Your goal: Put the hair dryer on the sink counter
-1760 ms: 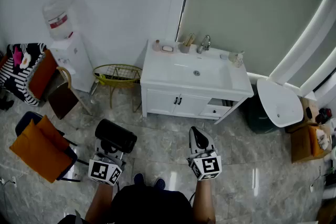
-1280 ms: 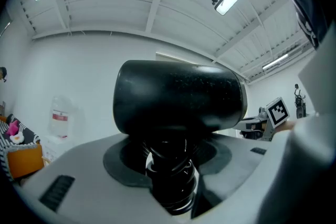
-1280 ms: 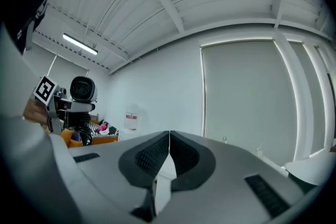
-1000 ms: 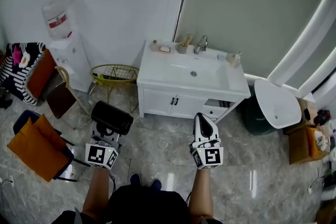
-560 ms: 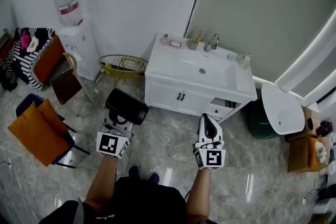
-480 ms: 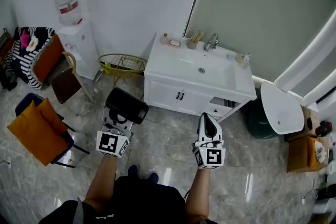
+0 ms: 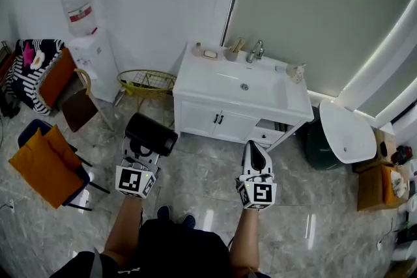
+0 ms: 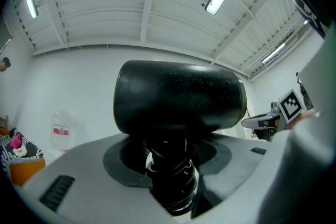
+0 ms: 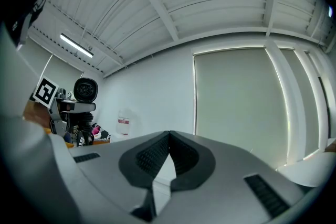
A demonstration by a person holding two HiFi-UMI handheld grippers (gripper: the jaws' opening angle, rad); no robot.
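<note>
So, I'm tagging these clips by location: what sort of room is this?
Probably a mock bathroom corner: a white sink vanity with a faucet, plus a water dispenser nearby.

On my feed, left gripper (image 7: pixel 144 152) and right gripper (image 7: pixel 253 153) have the same build: pale grey moulded shells, each with a white cube (image 7: pixel 137 180) carrying black square markers. The right gripper view shows dark ribbed pads (image 9: pixel 152 156) lining the jaws, plus small dark grooved inserts (image 9: pixel 265 194) set in the shell. The person wears a black top (image 7: pixel 179 250) and dark shoes (image 7: pixel 174 213).
</note>
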